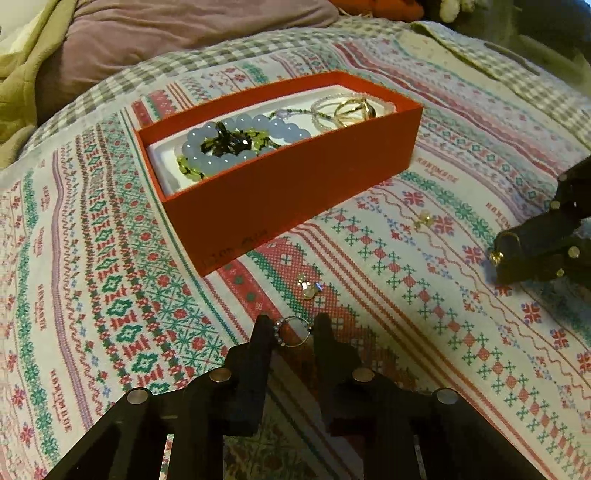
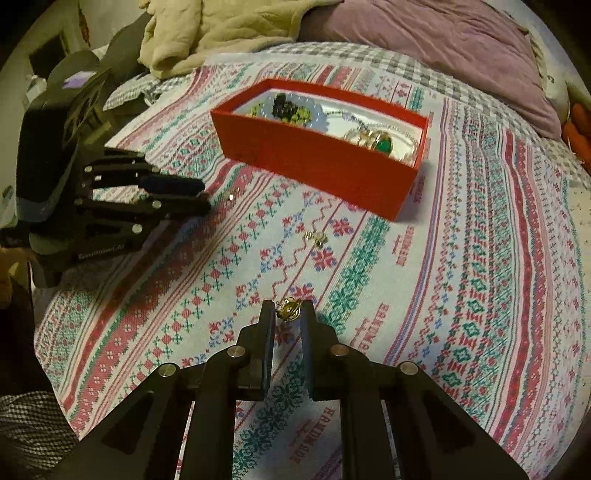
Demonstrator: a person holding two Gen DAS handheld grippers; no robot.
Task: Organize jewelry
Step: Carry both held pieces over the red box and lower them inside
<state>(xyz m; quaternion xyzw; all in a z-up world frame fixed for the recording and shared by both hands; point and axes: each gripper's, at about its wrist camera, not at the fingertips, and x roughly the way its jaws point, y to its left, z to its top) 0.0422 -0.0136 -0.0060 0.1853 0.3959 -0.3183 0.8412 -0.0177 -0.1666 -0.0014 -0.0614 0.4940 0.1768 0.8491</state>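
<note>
A red box (image 1: pixel 295 184) (image 2: pixel 325 162) sits on the patterned bedspread and holds a blue bead bracelet (image 1: pixel 236 142), green and black beads, and gold rings (image 1: pixel 356 109). My left gripper (image 1: pixel 291 328) is shut on a thin silver ring (image 1: pixel 293 332) with small stones, low over the spread. My right gripper (image 2: pixel 288 310) is shut on a small gold earring (image 2: pixel 288 310); it also shows in the left wrist view (image 1: pixel 496 258). A pearl earring (image 1: pixel 307 286) lies just ahead of the left gripper. Another small gold earring (image 1: pixel 423 218) (image 2: pixel 317 237) lies between the grippers and the box.
The bedspread (image 1: pixel 406 332) covers a bed. A purple pillow (image 2: pixel 443 48) and a beige blanket (image 2: pixel 221 33) lie behind the box. The left gripper's body (image 2: pixel 92 184) fills the left of the right wrist view.
</note>
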